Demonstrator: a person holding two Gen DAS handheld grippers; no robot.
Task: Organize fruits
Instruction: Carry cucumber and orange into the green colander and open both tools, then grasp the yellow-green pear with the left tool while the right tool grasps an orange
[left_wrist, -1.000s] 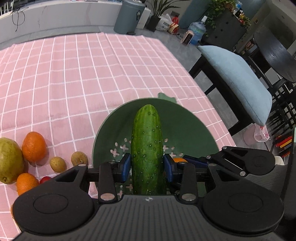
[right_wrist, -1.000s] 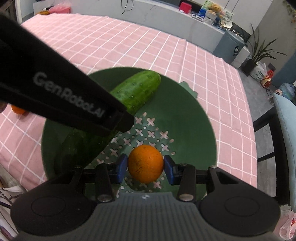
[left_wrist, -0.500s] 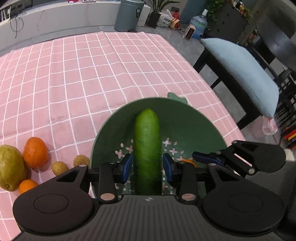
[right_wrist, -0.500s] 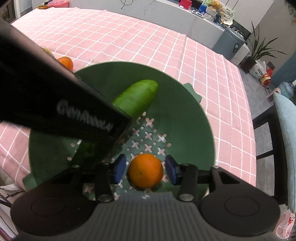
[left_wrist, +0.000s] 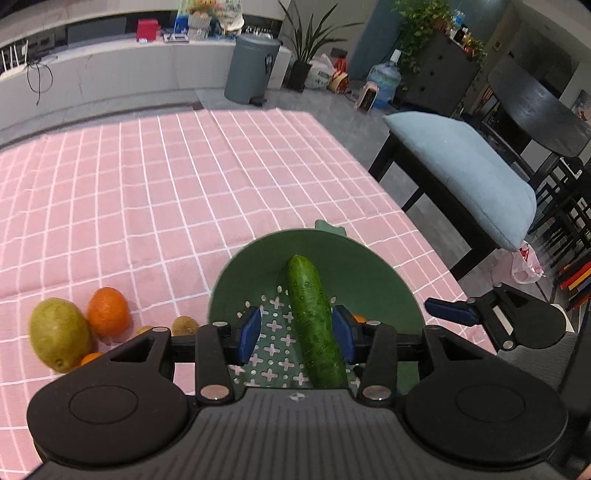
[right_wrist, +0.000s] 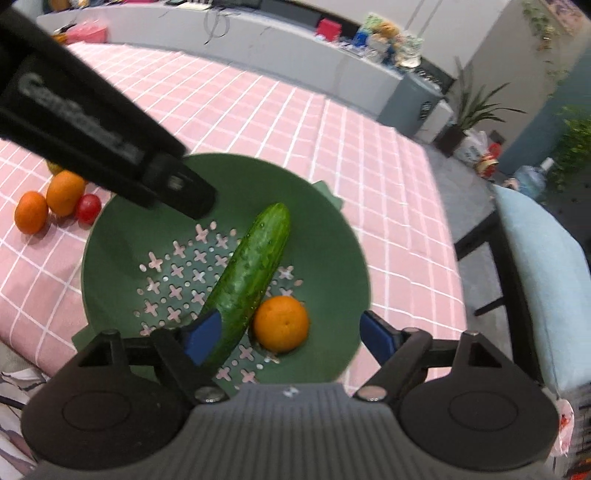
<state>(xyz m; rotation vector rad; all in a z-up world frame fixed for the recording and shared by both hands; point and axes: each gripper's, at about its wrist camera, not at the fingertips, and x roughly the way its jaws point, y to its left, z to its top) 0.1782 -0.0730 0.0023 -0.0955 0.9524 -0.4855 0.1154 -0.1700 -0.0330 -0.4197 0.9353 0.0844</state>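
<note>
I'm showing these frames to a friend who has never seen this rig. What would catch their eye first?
Probably the long green cucumber lying across the perforated floor of the green colander, with an orange right beside it in the same bowl. Both the left gripper and the right gripper hang open above the colander. On the pink checked tablecloth to the colander's left lies a cluster of loose fruit, including a greenish mango.
</note>
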